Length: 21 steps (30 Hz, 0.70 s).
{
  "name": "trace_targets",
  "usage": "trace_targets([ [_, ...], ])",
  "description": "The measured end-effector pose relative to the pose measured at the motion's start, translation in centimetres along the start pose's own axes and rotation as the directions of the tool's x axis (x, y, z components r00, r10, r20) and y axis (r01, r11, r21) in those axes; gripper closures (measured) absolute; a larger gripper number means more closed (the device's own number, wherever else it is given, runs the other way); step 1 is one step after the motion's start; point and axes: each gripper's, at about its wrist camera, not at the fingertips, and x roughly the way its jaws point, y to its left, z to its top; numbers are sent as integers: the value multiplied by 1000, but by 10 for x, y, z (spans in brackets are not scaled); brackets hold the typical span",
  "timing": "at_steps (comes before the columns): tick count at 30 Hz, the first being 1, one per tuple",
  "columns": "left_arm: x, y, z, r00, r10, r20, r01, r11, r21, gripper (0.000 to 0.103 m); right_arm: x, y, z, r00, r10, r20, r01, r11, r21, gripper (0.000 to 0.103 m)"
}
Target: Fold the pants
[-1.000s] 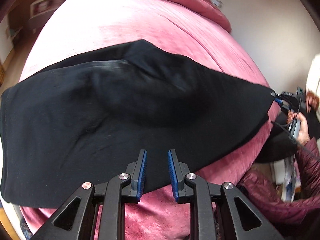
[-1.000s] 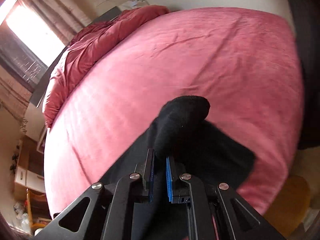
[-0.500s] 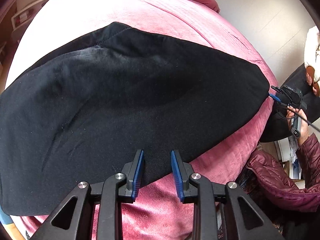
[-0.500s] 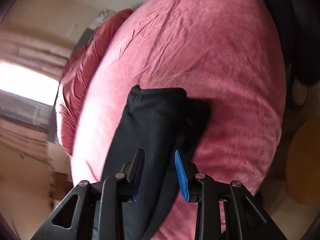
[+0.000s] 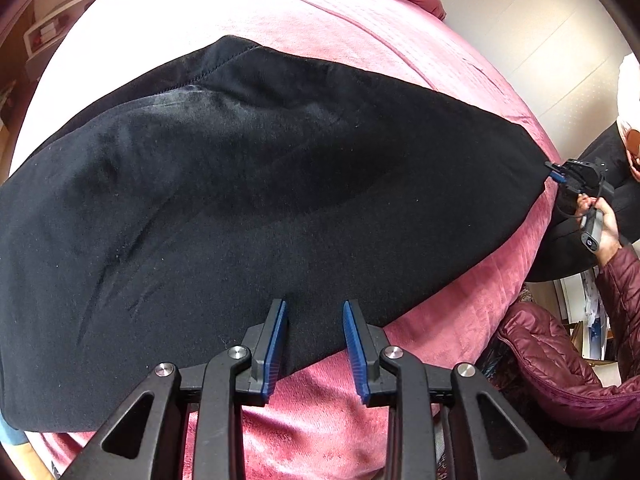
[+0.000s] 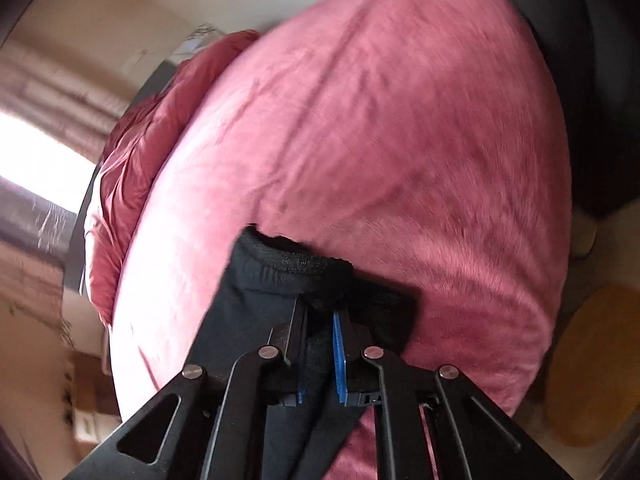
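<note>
Black pants (image 5: 248, 200) lie spread across a pink bed (image 5: 320, 24), folded lengthwise. My left gripper (image 5: 314, 308) is open and empty, its fingertips just above the pants' near edge. My right gripper (image 5: 558, 172) shows at the far right end of the pants in the left wrist view. In the right wrist view my right gripper (image 6: 318, 314) is shut on the pants' black cuff (image 6: 296, 264), which bunches over the fingertips just above the bed (image 6: 400, 120).
A crumpled dark pink duvet (image 6: 132, 152) lies at the head of the bed. The person's hand and maroon puffer sleeve (image 5: 560, 360) are at the right. A round wooden stool (image 6: 592, 364) stands by the bed's corner. A bright window (image 6: 36, 160) is at the left.
My right gripper opened half a second ago and has shut again on the cuff. The pants have settled flatter on the bed. My left gripper stays open at the near edge.
</note>
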Motion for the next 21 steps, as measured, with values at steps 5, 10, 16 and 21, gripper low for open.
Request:
trace_targets([
  [5, 0, 9, -1, 1000, -30, 7, 30, 999, -28, 74, -5, -5, -1, 993, -119, -15, 119, 992, -36, 93],
  [10, -6, 12, -1, 1000, -6, 16, 6, 1000, -24, 74, 14, -20, -5, 989, -143, -48, 143, 990, -20, 92],
  [16, -14, 26, -6, 999, 16, 48, -12, 997, -81, 74, 9, -7, -4, 984, -171, -55, 167, 983, -80, 84],
  [21, -26, 41, -16, 994, 37, 99, -22, 989, -146, 74, -18, 25, -9, 960, -271, 68, 279, 937, -208, 73],
])
